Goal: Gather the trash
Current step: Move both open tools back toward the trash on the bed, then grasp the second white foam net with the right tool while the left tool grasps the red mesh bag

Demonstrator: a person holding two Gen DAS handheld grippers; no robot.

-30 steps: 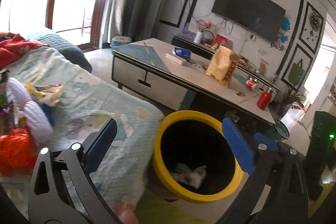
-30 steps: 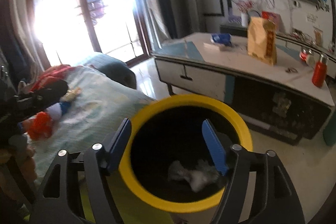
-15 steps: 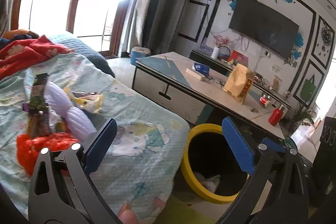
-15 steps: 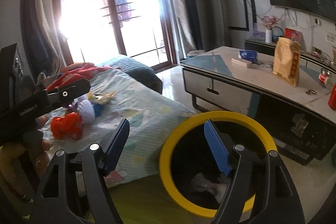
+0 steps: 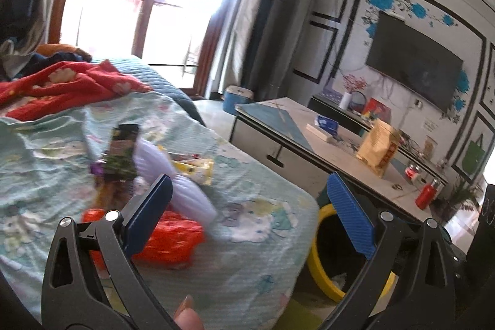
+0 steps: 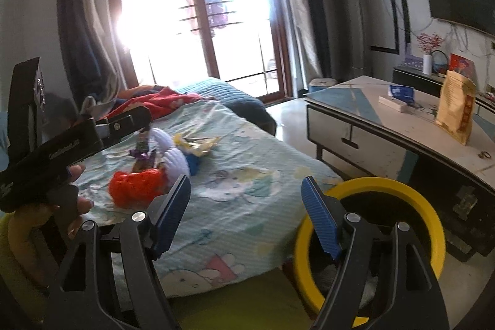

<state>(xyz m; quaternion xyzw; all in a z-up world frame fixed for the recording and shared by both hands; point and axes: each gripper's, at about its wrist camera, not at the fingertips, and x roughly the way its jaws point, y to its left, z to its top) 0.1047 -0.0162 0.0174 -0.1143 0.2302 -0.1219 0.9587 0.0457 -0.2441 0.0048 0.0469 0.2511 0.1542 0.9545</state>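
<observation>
Trash (image 5: 173, 194) on bed (image 5: 253, 255), bin (image 6: 369, 240) beside.

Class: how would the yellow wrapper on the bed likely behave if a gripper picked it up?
The yellow wrapper looks thin and crumpled, so it is probably very light and floppy. It would likely crush flat between the fingers. Lying on the soft bedcover, it may slide or bunch when nudged.

Daylight floods in through the tall window (image 6: 198, 14), blowing out its panes and casting a hazy glare over the bedspread (image 5: 253, 237). Fisheye distortion bends walls and darkens corners, while motion blur smears the wrappers (image 5: 123, 163) in the left view.
</observation>
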